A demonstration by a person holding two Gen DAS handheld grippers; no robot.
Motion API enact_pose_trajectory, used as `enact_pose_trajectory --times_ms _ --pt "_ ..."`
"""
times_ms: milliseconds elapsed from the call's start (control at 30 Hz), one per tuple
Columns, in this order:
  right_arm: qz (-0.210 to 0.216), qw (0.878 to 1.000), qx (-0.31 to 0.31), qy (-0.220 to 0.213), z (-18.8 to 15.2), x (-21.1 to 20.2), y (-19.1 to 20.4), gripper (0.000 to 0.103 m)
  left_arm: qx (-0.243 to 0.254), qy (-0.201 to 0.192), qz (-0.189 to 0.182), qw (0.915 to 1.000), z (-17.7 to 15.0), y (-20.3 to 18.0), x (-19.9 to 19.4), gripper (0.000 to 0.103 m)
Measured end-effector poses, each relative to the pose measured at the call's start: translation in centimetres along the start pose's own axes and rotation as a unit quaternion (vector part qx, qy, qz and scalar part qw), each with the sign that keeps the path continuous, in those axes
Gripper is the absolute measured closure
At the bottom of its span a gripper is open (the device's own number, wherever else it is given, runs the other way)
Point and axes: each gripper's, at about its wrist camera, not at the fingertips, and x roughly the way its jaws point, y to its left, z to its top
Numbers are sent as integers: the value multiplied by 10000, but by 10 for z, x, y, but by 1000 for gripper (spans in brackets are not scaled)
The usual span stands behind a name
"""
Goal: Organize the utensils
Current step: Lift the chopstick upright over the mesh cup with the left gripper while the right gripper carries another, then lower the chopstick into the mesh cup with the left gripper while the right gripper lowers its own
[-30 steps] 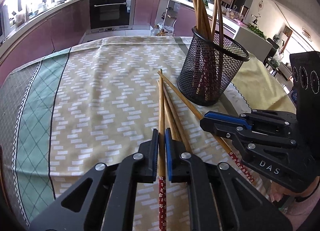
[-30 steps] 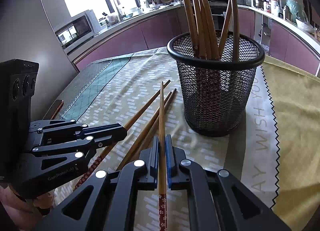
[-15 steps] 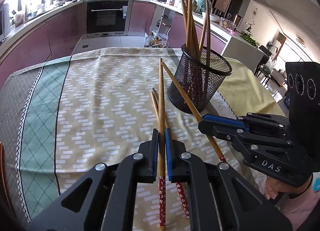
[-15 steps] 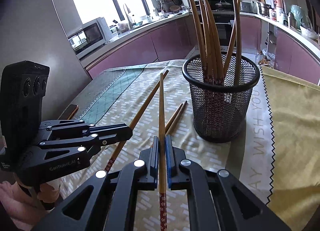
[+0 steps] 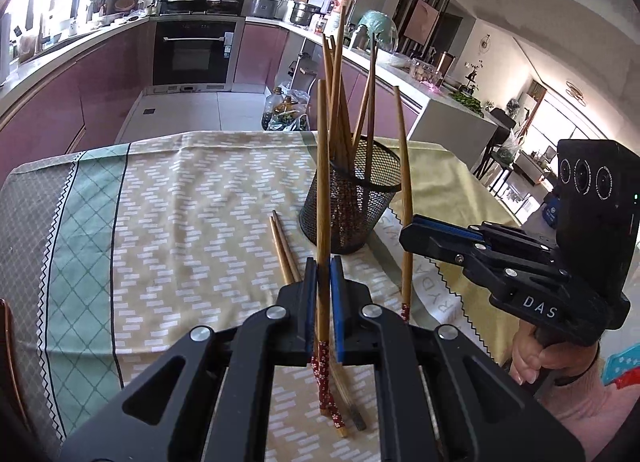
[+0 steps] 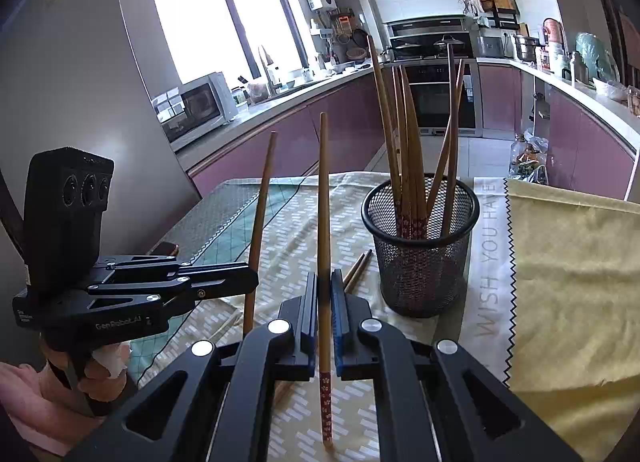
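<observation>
Left wrist view first: the left gripper (image 5: 320, 278) has its blue-padded jaws clamped on a long bamboo chopstick with a red floral handle (image 5: 322, 190), held nearly upright, tip up, in front of the black wire-mesh holder (image 5: 352, 206). That holder is stuffed with more bamboo chopsticks (image 5: 340, 102). To the right, the right gripper (image 5: 416, 228) pinches a second bamboo chopstick (image 5: 405, 190), also upright, just beside the holder. Two loose chopsticks (image 5: 282, 246) lie flat on the yellow patterned tablecloth (image 5: 192, 222), left of the holder. Behind, a black built-in oven (image 5: 196, 50) sits among mauve cabinets.

Now the right wrist view: the right gripper (image 6: 324, 298) is closed tight on its chopstick (image 6: 323, 222), standing tall, the mesh holder (image 6: 420, 246) ahead and to the right. The left gripper (image 6: 244, 280) holds its stick (image 6: 258, 218) upright on the left. A plain yellow cloth (image 6: 568, 282) covers the table's right side; a white microwave (image 6: 196, 104) sits under the bright window (image 6: 220, 18).
</observation>
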Motion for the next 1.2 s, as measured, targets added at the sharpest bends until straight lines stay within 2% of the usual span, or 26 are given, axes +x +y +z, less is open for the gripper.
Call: enact_pose_trajectory --times_ms 500,1200 --pt "85 9987 3 -495 18 -27 -7 97 137 -352 -182 9991 22 -13 -19 96" --pt "-222 9936 -234 -1081 61 -60 -18 97 386 -936 -237 9946 75 -32 -36 96"
